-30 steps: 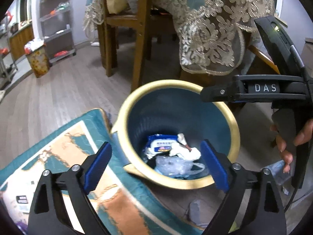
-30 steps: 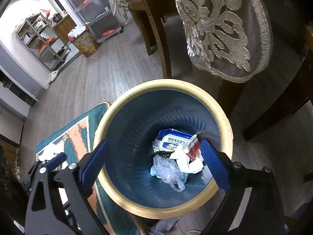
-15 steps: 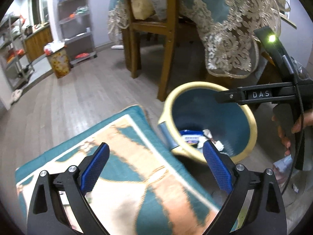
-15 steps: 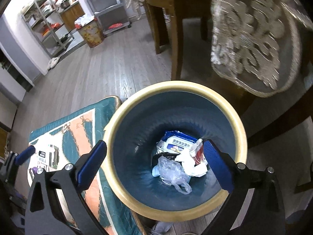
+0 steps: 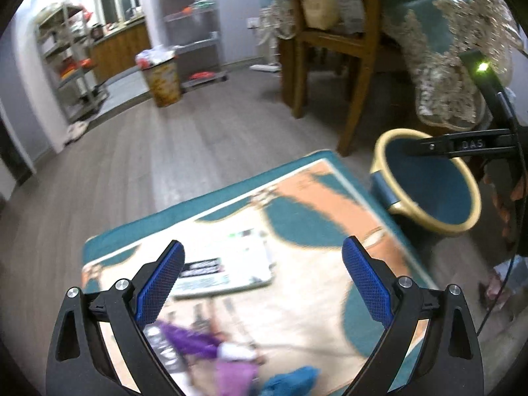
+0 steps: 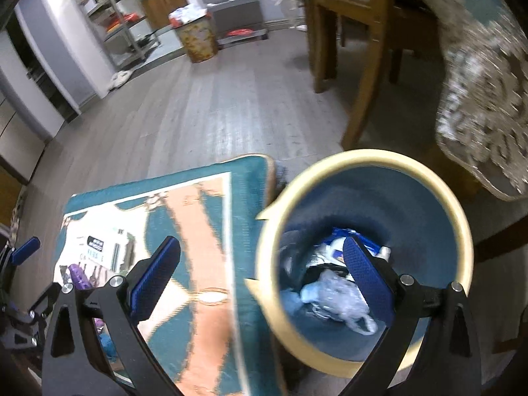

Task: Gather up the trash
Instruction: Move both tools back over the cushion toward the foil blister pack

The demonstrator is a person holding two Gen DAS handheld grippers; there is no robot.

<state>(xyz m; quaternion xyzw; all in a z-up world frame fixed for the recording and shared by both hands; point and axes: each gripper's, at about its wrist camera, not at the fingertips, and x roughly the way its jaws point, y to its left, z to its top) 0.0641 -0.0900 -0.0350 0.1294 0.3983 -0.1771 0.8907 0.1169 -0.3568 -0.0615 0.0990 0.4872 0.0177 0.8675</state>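
Observation:
A blue bin with a cream rim stands on the floor beside the rug; it also shows in the left wrist view. Wrappers and a clear plastic bag lie in its bottom. My right gripper is open and empty, its right finger over the bin mouth. My left gripper is open and empty above the rug, over a white printed packet. A purple wrapper and a blue scrap lie on the rug near my left gripper.
A wooden chair and a table with a lace cloth stand behind the bin. A second full bin and metal shelves stand at the far wall. Grey wood floor lies between.
My left gripper has swung left, away from the bin, and now points at the rug and its litter. My right gripper has shifted left too, so the bin sits to its right.

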